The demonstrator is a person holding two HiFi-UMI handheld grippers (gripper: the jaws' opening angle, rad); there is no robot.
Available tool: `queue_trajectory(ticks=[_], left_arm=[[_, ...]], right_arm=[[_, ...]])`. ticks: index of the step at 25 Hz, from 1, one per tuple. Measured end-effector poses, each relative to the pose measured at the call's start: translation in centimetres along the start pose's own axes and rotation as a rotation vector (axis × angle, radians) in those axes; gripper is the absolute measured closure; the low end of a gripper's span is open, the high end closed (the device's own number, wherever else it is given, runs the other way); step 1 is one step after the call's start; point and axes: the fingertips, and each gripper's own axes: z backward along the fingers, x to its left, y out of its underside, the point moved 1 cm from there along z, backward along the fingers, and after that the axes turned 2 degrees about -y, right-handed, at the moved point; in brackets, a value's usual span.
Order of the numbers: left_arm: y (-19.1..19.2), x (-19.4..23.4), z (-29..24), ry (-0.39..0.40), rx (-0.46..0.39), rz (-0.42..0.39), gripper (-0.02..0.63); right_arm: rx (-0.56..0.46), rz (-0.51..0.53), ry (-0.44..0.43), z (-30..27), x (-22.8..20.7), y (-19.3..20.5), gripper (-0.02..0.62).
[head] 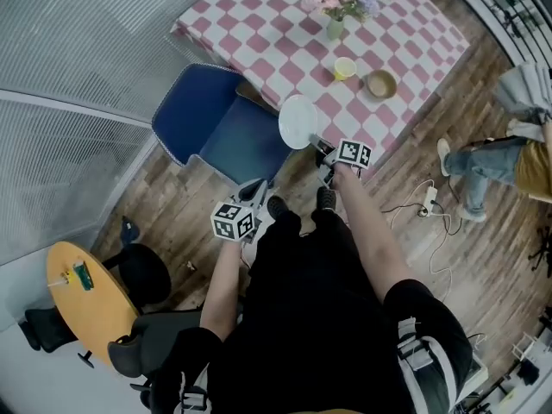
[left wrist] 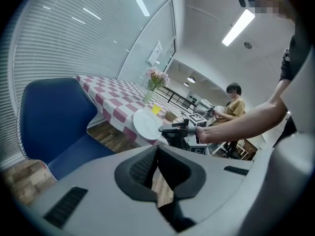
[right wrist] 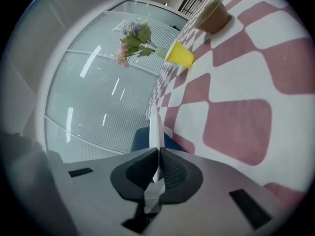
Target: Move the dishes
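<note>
Pinch on the rim is all that carries the load: the right gripper [right wrist: 158,150] has its jaws clamped on the edge of the white plate [right wrist: 156,124], which stands out ahead of the pads as a thin edge-on sliver. In the head view that plate hangs tilted at the near edge of the checked table [head: 259,33], partly over the blue chair [head: 207,119], and looks clear of the cloth. With so small a bite on a wide dish, the carry probably wants a steady wrist and no sudden swing. Its path should keep the far rim off the chair back and the table edge, and setting the plate down flat before letting go seems wise. The left gripper [left wrist: 157,149] has its jaws together on nothing, with floor showing behind them, and is held back from the table. It could steady the opposite rim if the plate begins to sag.

Counted: one white plate, in the grip. One yellow cup [head: 344,67], one brown bowl [head: 380,84] and one vase of flowers [head: 335,26] stand on the table, apart from each other. One blue chair, two grippers.
</note>
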Motion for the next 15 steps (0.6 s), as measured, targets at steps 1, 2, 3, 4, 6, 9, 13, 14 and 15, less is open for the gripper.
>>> queue_trajectory(ticks=[1, 2, 3, 4, 6, 9, 13, 14, 15], left_arm=[[-0.2, -0.7, -0.5, 0.006, 0.001, -0.005, 0.584], [-0.4, -1.4, -0.9, 0.011, 0.002, -0.011, 0.584], [-0.5, -2.1, -1.3, 0.015, 0.003, -0.019, 0.584], [-0.8, -2.8, -1.8, 0.018, 0.005, -0.029, 0.584], [-1.2, -3.8, -3.0, 0.022, 0.009, -0.048, 0.584], [-1.6, -5.0, -4.4, 0.026, 0.013, -0.059, 0.584], [-2.0, -6.5, -6.0, 0.021, 0.017, -0.064, 0.584], [-2.2, -6.9, -6.3, 0.021, 0.018, -0.064, 0.584], [-2.3, -7.4, -6.7, 0.02, 0.018, -0.064, 0.584]], right_arm=[[-0.006, 0.002, 0.012, 1.0, -0.5, -0.7, 0.568], [-0.008, 0.004, 0.023, 1.9, -1.1, -1.3, 0.566], [-0.009, 0.006, 0.036, 2.9, -1.7, -1.9, 0.568], [-0.008, 0.009, 0.049, 3.8, -2.4, -2.4, 0.566], [-0.005, 0.018, 0.076, 5.5, -3.8, -3.7, 0.566], [-0.007, 0.021, 0.105, 7.8, -5.7, -5.5, 0.566], [-0.017, 0.017, 0.133, 10.3, -7.4, -7.9, 0.566], [-0.017, 0.021, 0.139, 10.7, -7.7, -8.4, 0.566], [-0.014, 0.031, 0.145, 11.1, -8.0, -8.9, 0.566]])
